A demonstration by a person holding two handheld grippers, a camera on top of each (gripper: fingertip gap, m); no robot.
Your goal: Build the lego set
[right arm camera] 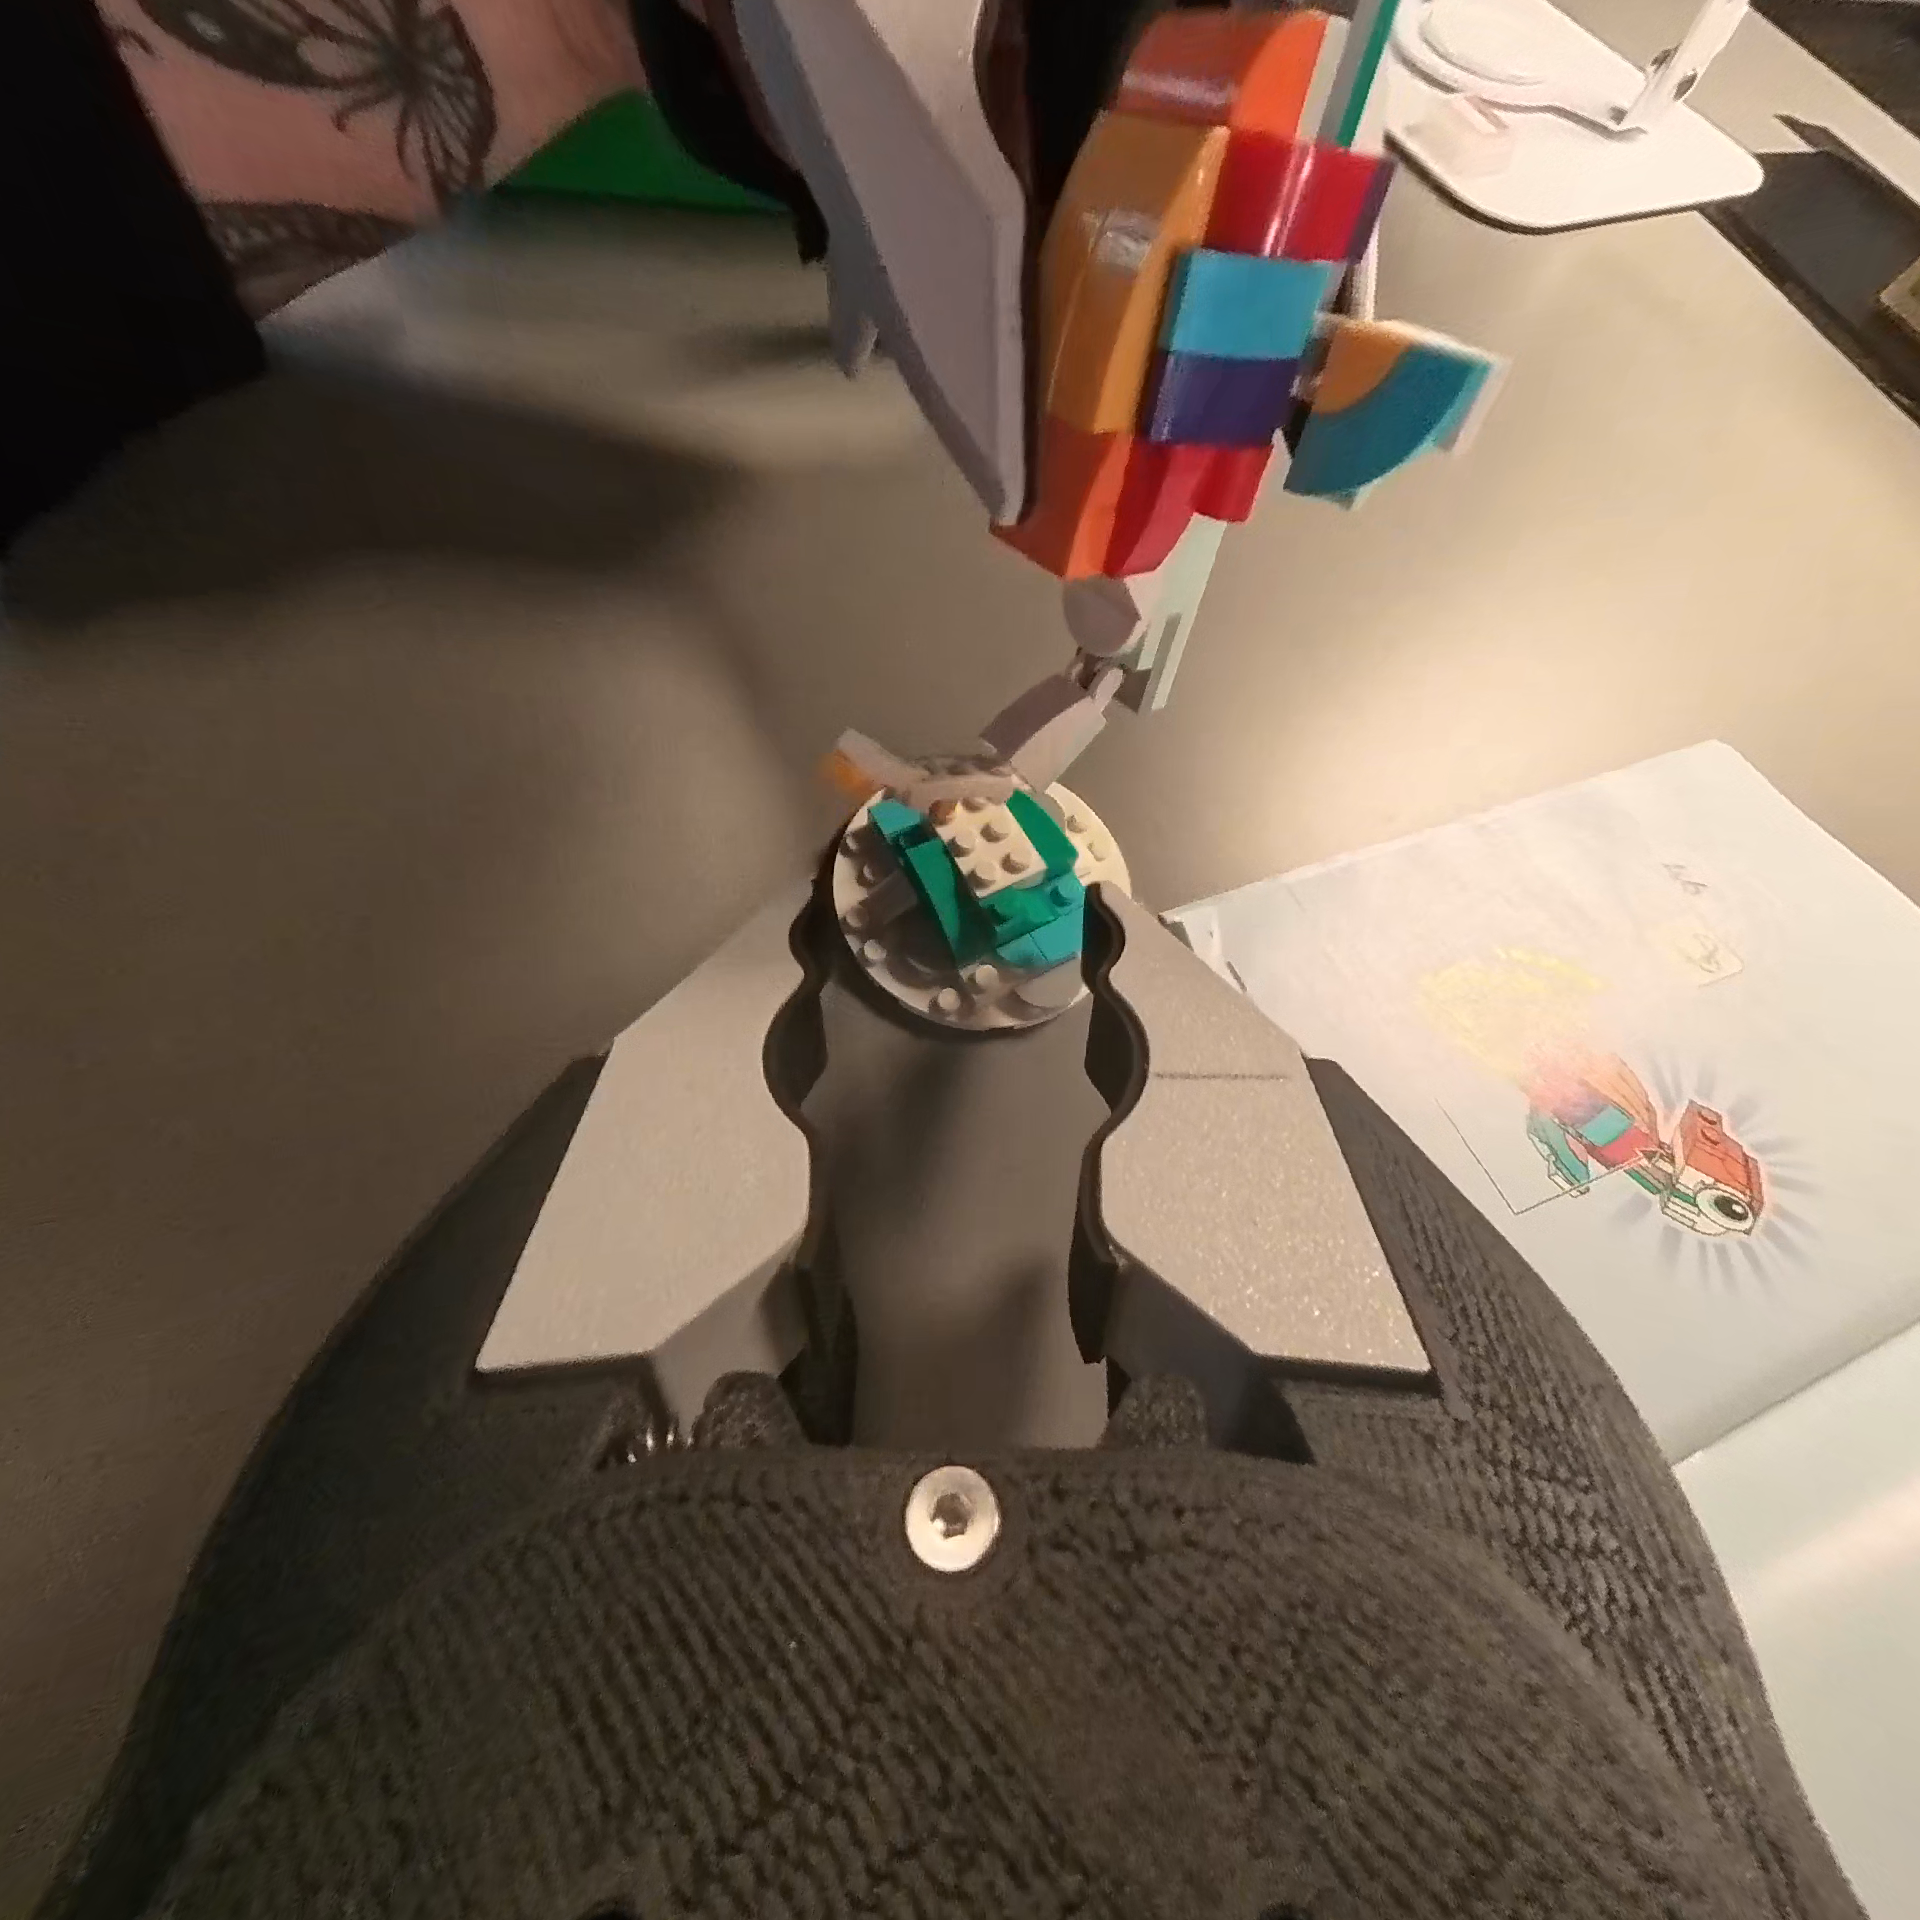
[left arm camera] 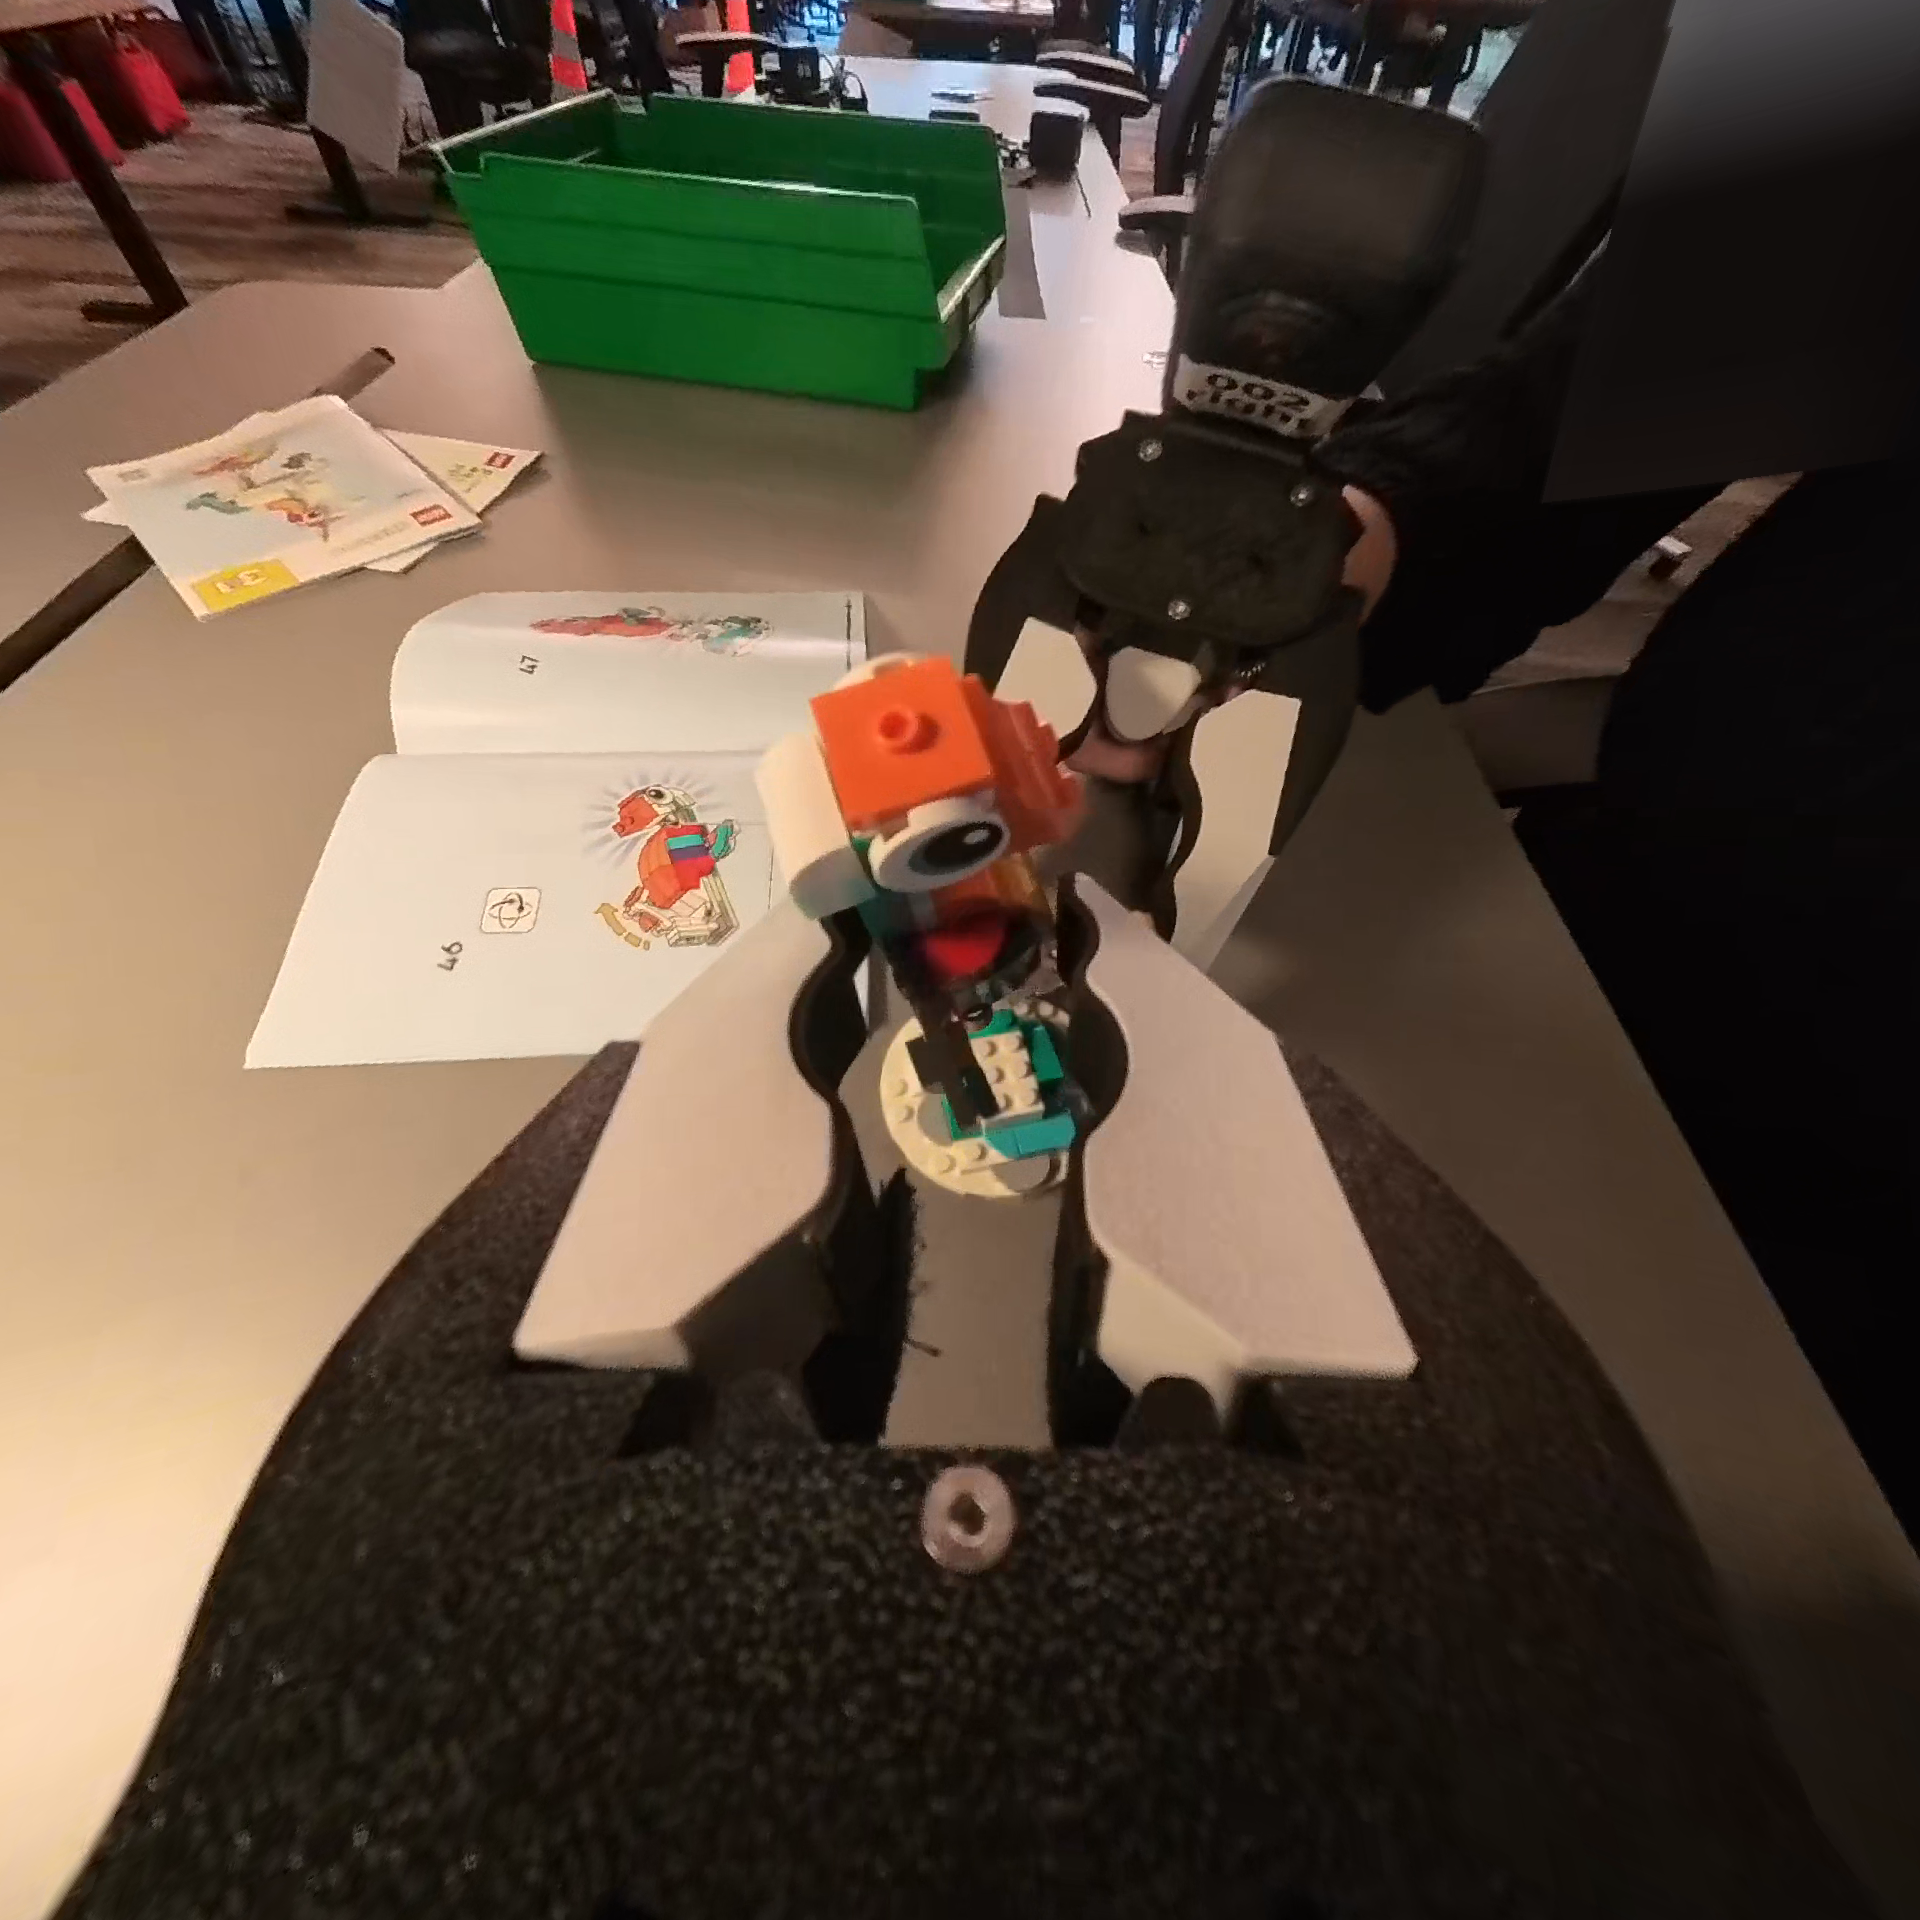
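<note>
My left gripper (left arm camera: 961,925) is shut on a lego creature (left arm camera: 935,790) with an orange head, a white eye and a striped red, teal and purple body (right arm camera: 1226,312), and holds it above the grey table (left arm camera: 260,1299). A grey jointed leg (right arm camera: 1049,717) links it to a round white base with teal bricks (left arm camera: 977,1112). One left finger (right arm camera: 925,239) shows in the right wrist view. My right gripper (right arm camera: 961,935) is open, and the round base (right arm camera: 966,904) sits just at its fingertips; I cannot tell if they touch. Its black body (left arm camera: 1195,540) is at the far right.
An open instruction booklet (left arm camera: 582,831) lies under the model and also shows in the right wrist view (right arm camera: 1558,1039). More booklets (left arm camera: 301,499) lie at far left. A green bin (left arm camera: 727,239) stands behind. The table edge runs along the right. A forearm (right arm camera: 312,114) is at the upper left. There is about 7 centimeters between the tips of the two grippers.
</note>
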